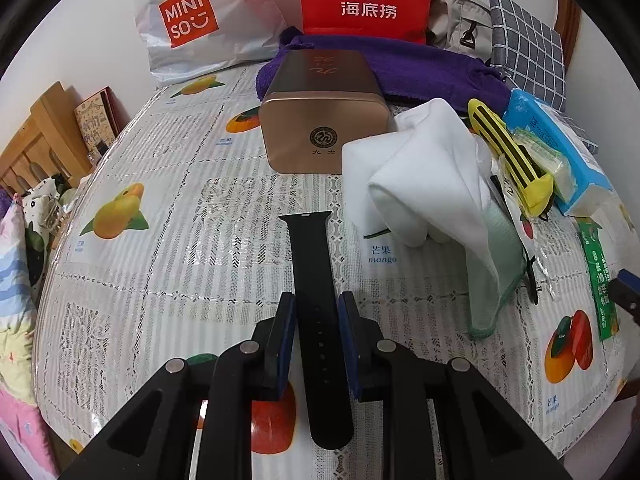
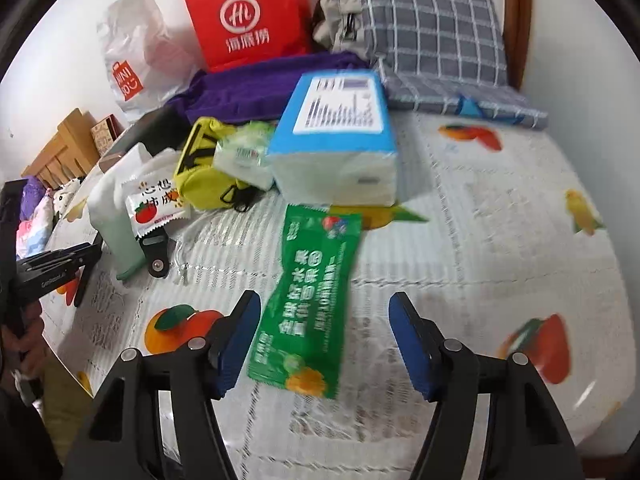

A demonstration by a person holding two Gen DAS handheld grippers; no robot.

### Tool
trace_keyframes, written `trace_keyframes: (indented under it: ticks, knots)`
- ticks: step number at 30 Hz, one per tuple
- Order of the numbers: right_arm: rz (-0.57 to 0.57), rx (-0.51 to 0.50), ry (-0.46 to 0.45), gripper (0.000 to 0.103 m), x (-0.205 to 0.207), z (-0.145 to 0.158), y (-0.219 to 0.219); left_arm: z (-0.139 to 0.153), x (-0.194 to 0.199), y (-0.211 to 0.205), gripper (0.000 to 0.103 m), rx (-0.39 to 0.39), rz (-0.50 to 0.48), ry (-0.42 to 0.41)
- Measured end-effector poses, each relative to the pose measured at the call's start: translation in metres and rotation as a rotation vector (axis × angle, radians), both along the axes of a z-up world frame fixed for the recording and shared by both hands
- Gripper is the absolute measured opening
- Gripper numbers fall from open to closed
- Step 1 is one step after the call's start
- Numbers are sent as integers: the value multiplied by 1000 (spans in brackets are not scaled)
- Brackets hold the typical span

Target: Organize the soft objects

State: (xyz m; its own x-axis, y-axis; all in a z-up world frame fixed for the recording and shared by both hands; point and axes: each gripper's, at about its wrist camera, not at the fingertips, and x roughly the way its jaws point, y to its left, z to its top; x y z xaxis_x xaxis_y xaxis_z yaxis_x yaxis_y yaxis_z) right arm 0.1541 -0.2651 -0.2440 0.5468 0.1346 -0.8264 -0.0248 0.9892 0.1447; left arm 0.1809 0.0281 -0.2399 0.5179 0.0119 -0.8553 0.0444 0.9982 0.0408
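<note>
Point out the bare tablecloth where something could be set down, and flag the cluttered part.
Free: left of the black strap and gold tin; also right of the green sachet, below the checked cushion. Crowded: white cloth, yellow pouch, tissue pack.

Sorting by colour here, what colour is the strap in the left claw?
Black strap, clearest in the left wrist view.

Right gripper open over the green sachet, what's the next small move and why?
Probably lower the right gripper and close on the green sachet: it lies flat on the tablecloth between the open fingers, untouched. The left gripper already clamps the black strap.
</note>
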Motion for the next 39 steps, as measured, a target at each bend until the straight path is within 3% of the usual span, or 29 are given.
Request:
trace_keyframes:
  ticks: [2, 5, 6, 9, 13, 20, 39]
  knots:
    - [-7, -10, 11, 66, 6, -10, 7, 0, -1, -1, 22, 4, 1, -3]
    - [-30, -142, -39, 67, 9, -20, 26, 0, -2, 0, 21, -1, 5, -6]
    - [-19, -156, -58, 63, 8, -21, 30, 0, -2, 2, 21, -10, 8, -8]
    - [30, -149, -53, 30, 8, -17, 35, 0, -3, 4, 20, -25, 3, -9]
    - [31, -126, -41, 20, 7, -13, 28, 2, -5, 16, 20, -106, 18, 15]
    - [-1, -65, -66, 19, 1, 7, 12, 14, -9, 26, 20, -125, 42, 9]
    - [-28, -59, -142, 19, -4, 66, -2, 76, -7, 26, 20, -128, 28, -98]
